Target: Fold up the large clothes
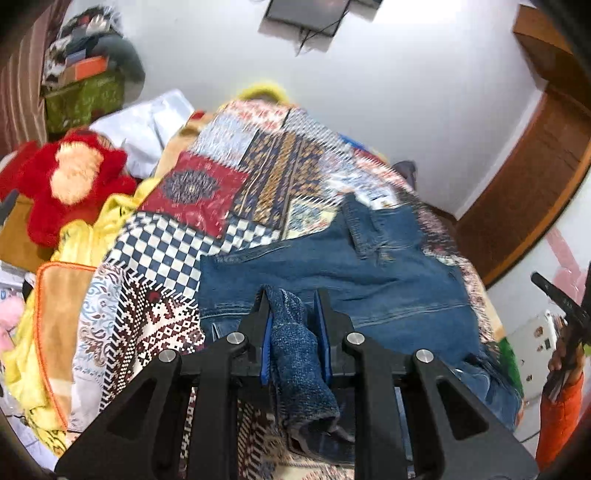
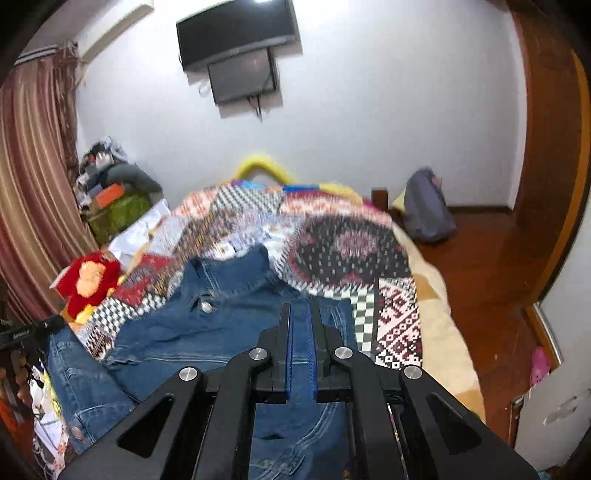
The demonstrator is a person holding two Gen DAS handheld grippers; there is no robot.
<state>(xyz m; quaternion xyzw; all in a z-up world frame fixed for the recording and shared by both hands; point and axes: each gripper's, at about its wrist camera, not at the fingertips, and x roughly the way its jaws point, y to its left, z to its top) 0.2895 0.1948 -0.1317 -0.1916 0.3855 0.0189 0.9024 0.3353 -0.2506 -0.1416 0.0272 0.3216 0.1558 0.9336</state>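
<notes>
A blue denim jacket [image 1: 332, 266] lies spread on a patchwork bedspread [image 1: 229, 177]. My left gripper [image 1: 291, 295] is shut on a bunched fold of the jacket's denim [image 1: 295, 343], which hangs down between the blue pads. In the right wrist view the jacket [image 2: 221, 317] lies collar away from me, one metal button showing. My right gripper [image 2: 300, 306] hovers over its near part with the jaws shut to a narrow slit. Denim shows through the slit, and I cannot tell whether any of it is pinched.
A red plush toy [image 1: 74, 177] and yellow cloth [image 1: 85, 236] lie at the bed's left side. Boxes and clothes are piled [image 2: 110, 184] by the curtain. A TV [image 2: 236, 33] hangs on the far wall. A grey bag [image 2: 424, 206] sits on the wooden floor to the right.
</notes>
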